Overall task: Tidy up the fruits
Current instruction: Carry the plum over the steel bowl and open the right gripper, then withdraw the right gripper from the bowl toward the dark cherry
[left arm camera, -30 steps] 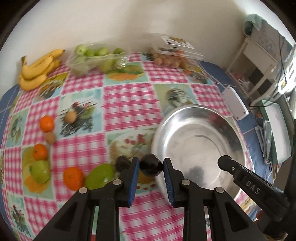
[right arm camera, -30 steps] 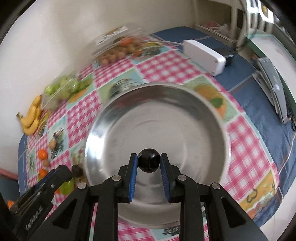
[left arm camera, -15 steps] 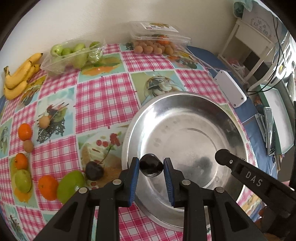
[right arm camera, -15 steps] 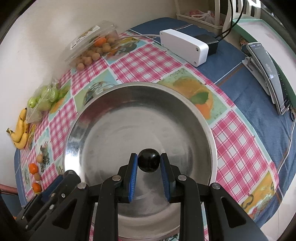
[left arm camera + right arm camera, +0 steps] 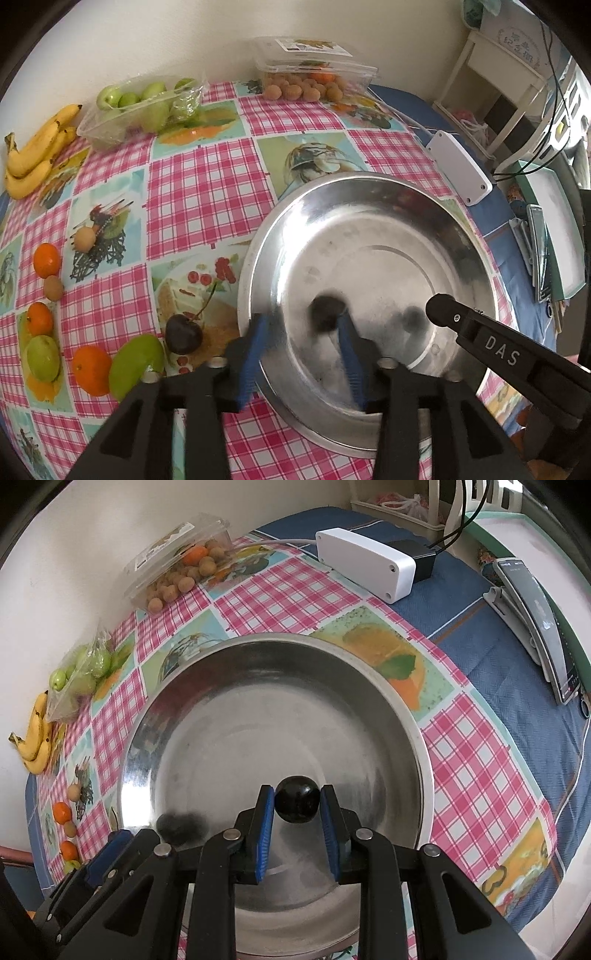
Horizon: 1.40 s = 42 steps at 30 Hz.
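The left hand-held gripper [image 5: 301,330] is seen with its jaws parted; they have just been opening. A dark cherry [image 5: 327,314], blurred, is found between them beside the right pad, over the steel bowl [image 5: 369,192]; whether it is touched cannot be told. The right hand-held gripper [image 5: 297,805] is closed on a second dark cherry [image 5: 297,804] above the same bowl. A third cherry [image 5: 183,335] with a stem is left on the table [image 5: 203,192], beside a green fruit [image 5: 136,361] and an orange [image 5: 91,370].
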{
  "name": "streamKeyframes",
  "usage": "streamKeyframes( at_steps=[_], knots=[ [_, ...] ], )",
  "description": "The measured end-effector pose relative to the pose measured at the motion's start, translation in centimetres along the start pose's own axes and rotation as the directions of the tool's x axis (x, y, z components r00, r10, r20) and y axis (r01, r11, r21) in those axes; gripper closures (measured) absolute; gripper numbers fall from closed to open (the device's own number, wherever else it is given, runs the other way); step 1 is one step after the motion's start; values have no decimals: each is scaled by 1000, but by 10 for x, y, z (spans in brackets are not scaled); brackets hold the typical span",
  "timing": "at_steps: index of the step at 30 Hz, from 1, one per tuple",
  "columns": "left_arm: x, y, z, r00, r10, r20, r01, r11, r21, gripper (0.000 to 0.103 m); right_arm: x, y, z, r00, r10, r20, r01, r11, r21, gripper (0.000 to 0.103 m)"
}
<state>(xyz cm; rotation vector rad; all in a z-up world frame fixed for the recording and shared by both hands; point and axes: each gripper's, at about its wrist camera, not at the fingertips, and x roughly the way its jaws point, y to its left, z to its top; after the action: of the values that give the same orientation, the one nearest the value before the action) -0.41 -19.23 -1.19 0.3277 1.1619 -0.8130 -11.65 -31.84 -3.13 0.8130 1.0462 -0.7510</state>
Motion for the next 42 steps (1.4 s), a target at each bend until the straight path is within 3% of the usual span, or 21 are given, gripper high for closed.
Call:
streamKeyframes(
  at_steps=[3, 7, 13, 18, 24, 36, 38, 39, 42],
  knots=[
    [-3, -1, 0, 1000, 8, 6, -8, 1000, 7, 47, 2, 2, 2, 1000, -9, -6, 9, 1000, -4, 76],
    [-12, -1, 0, 1000, 1, 24, -1, 1000, 8, 40, -2, 3, 3, 1000, -27, 5, 27, 1000, -4, 57],
    [-22, 11, 3, 998, 39, 40, -37, 999, -38, 27, -10, 5, 4, 999, -28, 30, 28, 1000, -9, 44],
    [-25, 36, 1, 991, 128, 23, -124, 984, -125, 18, -13, 7, 0, 999, -29, 19, 30, 999, -32, 42],
    [-22, 66, -6, 976, 215, -34, -217, 949, -230, 16, -9, 16, -3, 1000, -21, -6, 21, 997, -74, 41],
    [-21, 85, -13, 970, 232, -77, -245, 922, -300, 14, -4, 26, -9, 1000, -22, -21, 20, 992, -121, 41],
    [-20, 85, -13, 967, 241, -80, -254, 920, -300, 8, -3, 27, -10, 1000, -23, -20, 20, 991, -129, 28],
    [-19, 85, -13, 963, 255, -82, -268, 916, -298, 2, -2, 28, -10, 1000, -24, -18, 22, 991, -135, 26],
    [-19, 87, -14, 954, 287, -88, -300, 908, -291, 0, -1, 32, -12, 999, -23, -21, 20, 988, -154, 25]
  ],
)
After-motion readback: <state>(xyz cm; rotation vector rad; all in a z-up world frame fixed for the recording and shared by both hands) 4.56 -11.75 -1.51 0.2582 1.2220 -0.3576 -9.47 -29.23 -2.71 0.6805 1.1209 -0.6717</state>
